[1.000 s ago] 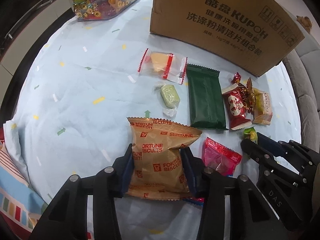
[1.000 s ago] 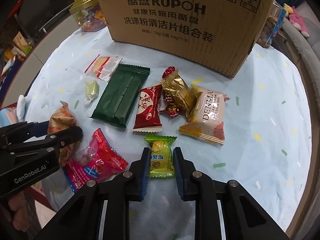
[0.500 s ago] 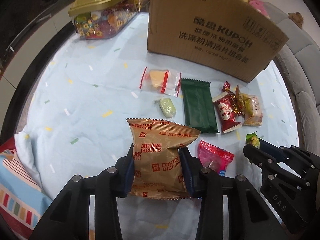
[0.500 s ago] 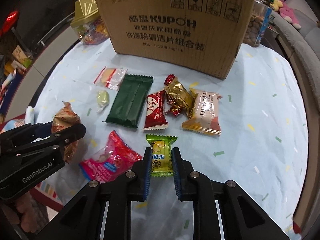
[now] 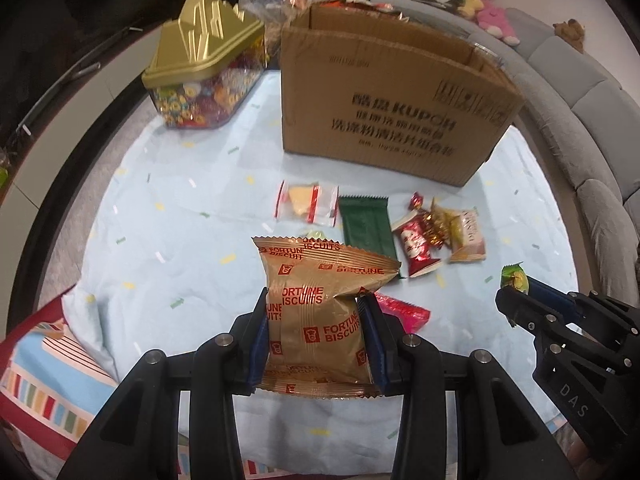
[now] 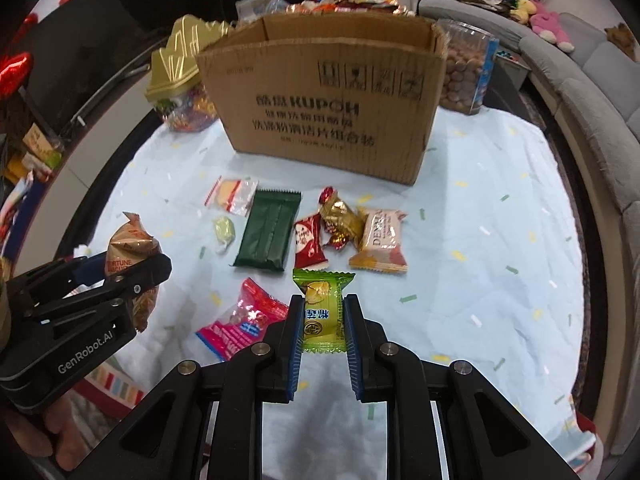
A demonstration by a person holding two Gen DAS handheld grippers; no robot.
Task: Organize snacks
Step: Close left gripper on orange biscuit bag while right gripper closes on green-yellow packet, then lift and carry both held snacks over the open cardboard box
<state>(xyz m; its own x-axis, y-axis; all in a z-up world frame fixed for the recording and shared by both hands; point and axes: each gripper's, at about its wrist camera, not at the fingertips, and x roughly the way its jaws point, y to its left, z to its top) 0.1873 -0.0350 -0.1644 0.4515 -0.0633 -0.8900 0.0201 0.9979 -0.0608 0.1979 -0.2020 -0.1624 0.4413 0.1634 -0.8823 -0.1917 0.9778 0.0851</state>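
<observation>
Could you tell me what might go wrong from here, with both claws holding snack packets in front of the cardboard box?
The Fortune Biscuits packet bulges in the left claw; squeezing may crush the biscuits. The right claw pinches the small green packet by its sides; it could slip. The cardboard box has tall walls; a low carry may hit the rim.

A round table under a pale blue cloth (image 6: 500, 248) flecked with small coloured dashes. A grey cushioned sofa (image 6: 592, 92) curves along its right side, with pink and yellow plush toys (image 6: 544, 20) on its back. Dark furniture stands on the left.
</observation>
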